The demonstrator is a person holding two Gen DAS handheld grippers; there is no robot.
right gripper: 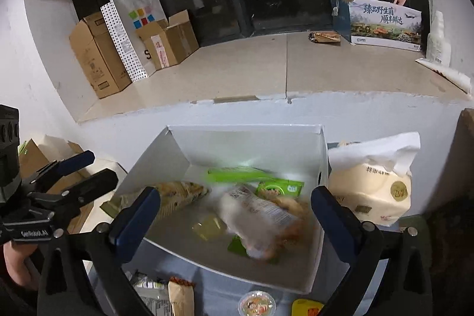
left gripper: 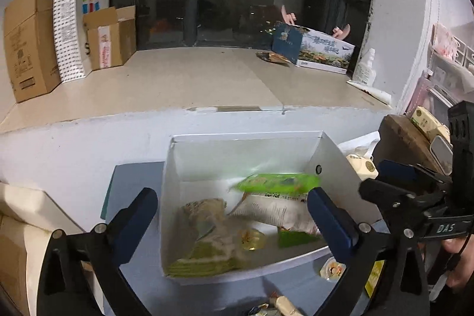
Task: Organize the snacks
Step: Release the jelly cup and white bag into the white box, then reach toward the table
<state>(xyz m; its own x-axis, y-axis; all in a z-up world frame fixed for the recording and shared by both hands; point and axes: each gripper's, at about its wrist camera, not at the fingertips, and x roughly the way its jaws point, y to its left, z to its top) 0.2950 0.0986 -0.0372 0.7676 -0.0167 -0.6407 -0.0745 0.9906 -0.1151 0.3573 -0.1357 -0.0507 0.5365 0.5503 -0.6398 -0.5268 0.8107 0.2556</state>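
A white open box (left gripper: pixel 331 156) (right gripper: pixel 321 159) sits on a blue table top and holds several snack packs: a green pack (left gripper: pixel 278 182) (right gripper: pixel 237 174), a white printed pack (left gripper: pixel 275 212) (right gripper: pixel 257 215), a beige-green pack (left gripper: pixel 204 215) (right gripper: pixel 177 193) and a small yellow jelly cup (left gripper: pixel 251 239) (right gripper: pixel 209 227). My left gripper (left gripper: pixel 234 215) hovers open and empty over the box's near side. My right gripper (right gripper: pixel 237 215) is also open and empty above the box. Some packs look motion-blurred.
Loose snacks lie in front of the box: a jelly cup (right gripper: pixel 256 304), a brown pack (right gripper: pixel 180 295), a yellow pack (right gripper: pixel 306 307). A tissue pack (right gripper: pixel 370 191) stands right of the box. Cardboard boxes (left gripper: pixel 26 40) and a paper bag (left gripper: pixel 77 19) stand on the sill.
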